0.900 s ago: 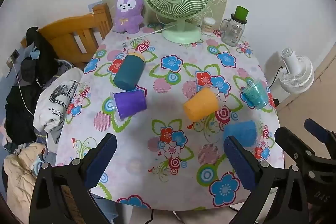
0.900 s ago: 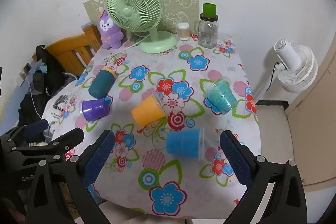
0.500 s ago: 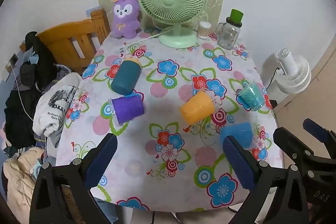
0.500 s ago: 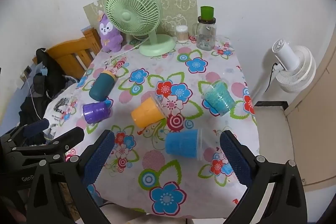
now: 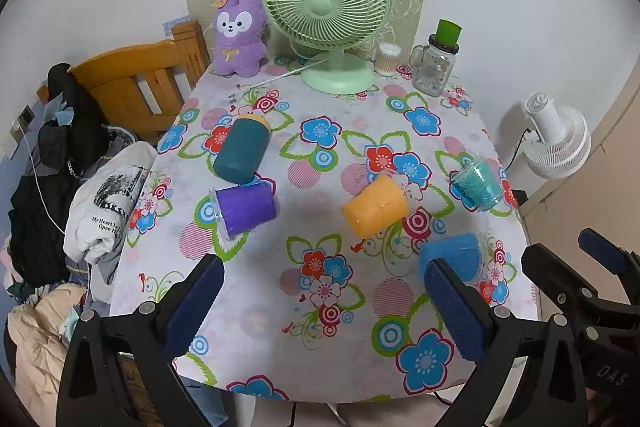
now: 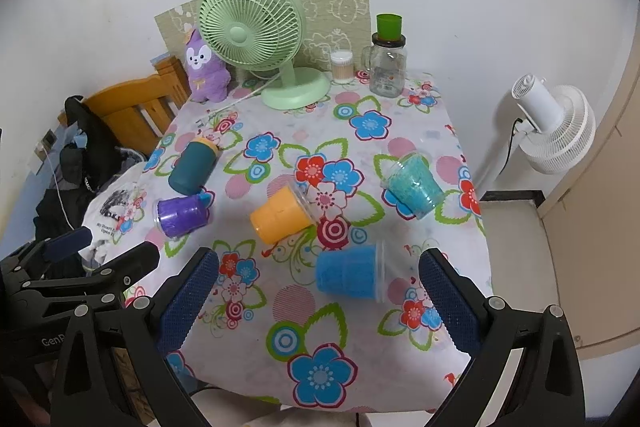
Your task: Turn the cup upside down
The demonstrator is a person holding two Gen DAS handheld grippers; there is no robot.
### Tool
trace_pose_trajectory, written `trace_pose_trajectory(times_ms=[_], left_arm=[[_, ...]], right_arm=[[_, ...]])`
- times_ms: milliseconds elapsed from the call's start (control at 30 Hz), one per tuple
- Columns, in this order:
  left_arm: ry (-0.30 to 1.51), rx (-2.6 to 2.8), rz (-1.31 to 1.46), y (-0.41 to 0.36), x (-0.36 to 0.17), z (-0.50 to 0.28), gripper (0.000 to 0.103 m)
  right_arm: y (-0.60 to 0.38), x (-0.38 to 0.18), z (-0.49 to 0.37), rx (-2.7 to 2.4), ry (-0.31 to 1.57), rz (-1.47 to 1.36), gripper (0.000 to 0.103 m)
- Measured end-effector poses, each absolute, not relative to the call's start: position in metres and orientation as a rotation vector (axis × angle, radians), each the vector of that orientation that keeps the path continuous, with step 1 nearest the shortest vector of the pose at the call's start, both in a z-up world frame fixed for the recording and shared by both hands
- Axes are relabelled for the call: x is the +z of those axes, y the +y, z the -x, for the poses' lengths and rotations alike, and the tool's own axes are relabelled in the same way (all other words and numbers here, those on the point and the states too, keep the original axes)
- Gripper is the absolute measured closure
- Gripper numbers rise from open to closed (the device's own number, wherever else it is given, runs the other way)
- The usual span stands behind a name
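- Through your left wrist camera, you look down on a table [image 5: 256,323] under a flower-print cloth, pushed against a white wall. At the far edge stand a green desk fan [image 5: 326,11], a purple plush toy [image 5: 239,31], a small white container [image 5: 388,58] and a glass jar [image 5: 434,69] with a green cap. A wooden chair [image 5: 136,87] draped with clothes sits at the left; a white floor fan [image 5: 558,143] stands at the right.
- Five cups lie on their sides on the cloth: a dark teal cup [image 5: 241,150], a purple cup [image 5: 244,207] just beside it, an orange cup [image 5: 376,206] near the middle, a turquoise cup [image 5: 478,183] toward the right edge, and a blue cup [image 5: 454,261].
- Your left gripper [image 5: 320,303] hovers over the near edge with its fingers spread wide, holding and touching nothing. Its right finger [image 5: 454,311] overlaps the blue cup in the picture, hiding that cup's near part.
- Your right gripper [image 5: 600,275] shows only partly at the right edge.
- Through your right wrist camera, you see the same table [image 6: 360,367] and wall.
- The blue cup [image 6: 351,275] lies on its side, rim to the right, between and just ahead of the fingers. The orange cup [image 6: 282,214] lies beyond it.
- Your right gripper [image 6: 318,301] is also fully spread and empty, its fingertips clear of the blue cup.
- Your left gripper [image 6: 80,259] appears at the lower left, partly cut off by the frame.
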State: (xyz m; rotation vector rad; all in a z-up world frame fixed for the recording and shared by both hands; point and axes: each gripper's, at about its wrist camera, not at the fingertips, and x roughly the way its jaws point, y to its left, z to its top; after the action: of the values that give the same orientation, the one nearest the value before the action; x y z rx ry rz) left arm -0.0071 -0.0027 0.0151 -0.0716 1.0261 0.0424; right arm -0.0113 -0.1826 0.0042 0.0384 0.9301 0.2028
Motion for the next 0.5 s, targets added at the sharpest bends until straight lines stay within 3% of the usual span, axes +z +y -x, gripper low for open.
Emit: trace_pose_trajectory(times_ms=[500], left_arm=[[1.023,0.042,0.038,-0.0052,0.0156,0.0046,0.002]], right_arm=[[-0.1802,0.0004,0.0081,0.193,0.946,-0.050,0.002]])
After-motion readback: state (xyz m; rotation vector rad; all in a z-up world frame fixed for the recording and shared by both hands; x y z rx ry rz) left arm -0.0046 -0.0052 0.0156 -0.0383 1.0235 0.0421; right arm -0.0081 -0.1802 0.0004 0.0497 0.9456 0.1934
